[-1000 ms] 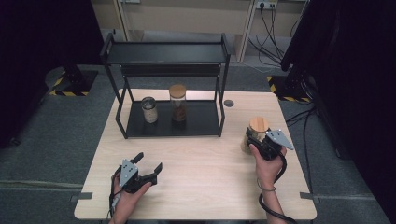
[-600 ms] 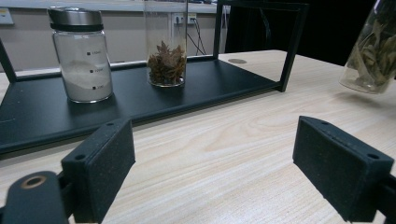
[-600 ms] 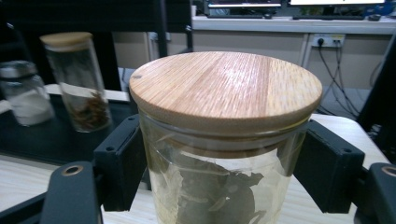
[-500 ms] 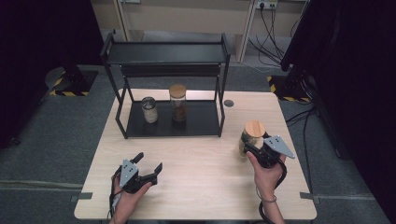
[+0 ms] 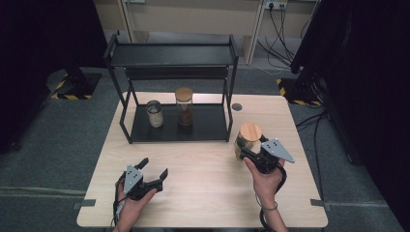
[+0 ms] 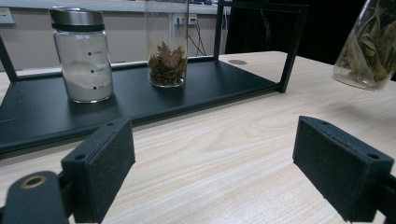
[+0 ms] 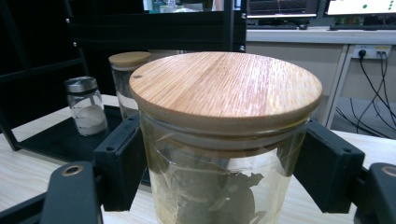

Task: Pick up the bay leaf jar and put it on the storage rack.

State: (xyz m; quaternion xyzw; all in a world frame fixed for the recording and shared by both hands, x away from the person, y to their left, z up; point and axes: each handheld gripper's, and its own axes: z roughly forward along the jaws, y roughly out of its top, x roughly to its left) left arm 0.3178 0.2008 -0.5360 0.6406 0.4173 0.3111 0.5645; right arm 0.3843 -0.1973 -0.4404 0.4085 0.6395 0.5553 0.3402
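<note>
The right hand-held gripper (image 5: 247, 151) is clamped on a glass jar of dried leaves (image 5: 247, 142), its two black pads pressed to the glass just under the round wooden lid (image 7: 226, 88). Set against the frame a second ago, hand and jar have shifted away from the right edge of the worktop (image 5: 203, 203) toward its middle and toward the rack; in the left gripper view the jar's base (image 6: 369, 51) looks to hang just clear of the wood, tilted a little. The grip has not changed over that second.

The left hand-held gripper (image 5: 155, 169) sits where it was, low on the near left part of the worktop, its jaws apart with nothing between them; bare wood shows between the pads (image 6: 102, 163).

Beyond both, the black two-tier rack (image 5: 174, 55) stands unmoved at the far side. On its lower tray are a short jar with a metal cap (image 5: 154, 113) holding white powder and, just beside it, a tall jar with a wooden lid (image 5: 184, 106) holding star anise, both upright as before.
</note>
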